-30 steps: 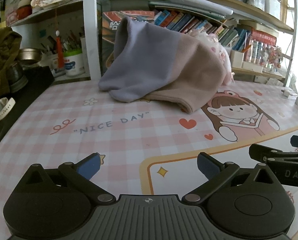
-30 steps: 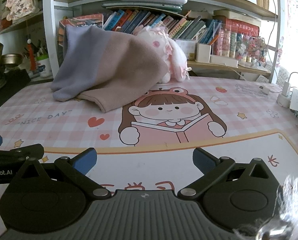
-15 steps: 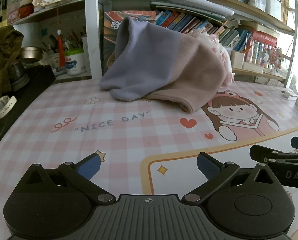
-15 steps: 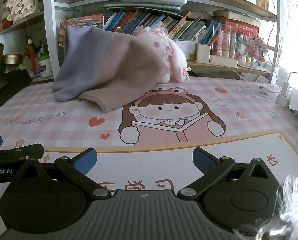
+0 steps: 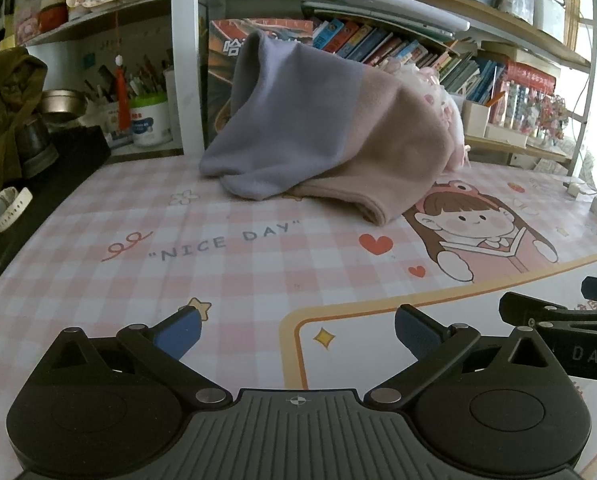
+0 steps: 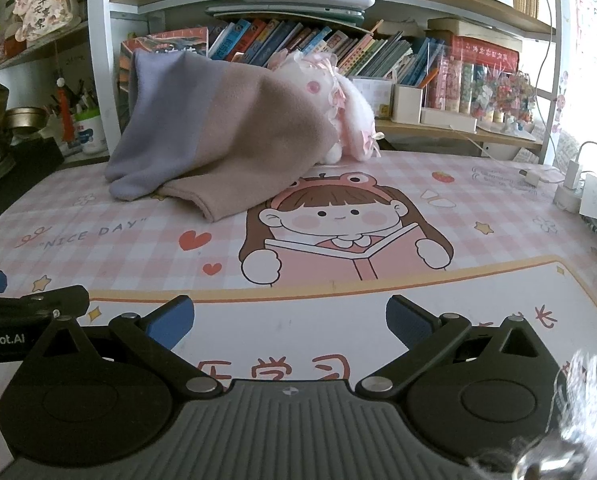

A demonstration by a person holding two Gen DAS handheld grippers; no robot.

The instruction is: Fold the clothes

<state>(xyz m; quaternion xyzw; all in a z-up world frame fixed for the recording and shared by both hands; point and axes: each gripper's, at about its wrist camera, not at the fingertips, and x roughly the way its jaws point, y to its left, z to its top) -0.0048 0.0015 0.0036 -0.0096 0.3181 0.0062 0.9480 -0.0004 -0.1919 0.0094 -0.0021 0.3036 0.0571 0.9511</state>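
A fleece garment, half lilac and half beige, lies heaped at the back of the desk, draped over a pink plush toy; it also shows in the right wrist view. My left gripper is open and empty, low over the near part of the pink checked desk mat, well short of the garment. My right gripper is open and empty, beside the left one and to its right. Each gripper shows at the edge of the other's view.
A bookshelf full of books stands behind the garment. Black items, a metal bowl and a white watch sit at the left. Chargers and cables lie at the right edge.
Both grippers have crept slightly forward toward the garment. Both stay open and empty; the garment has not moved.
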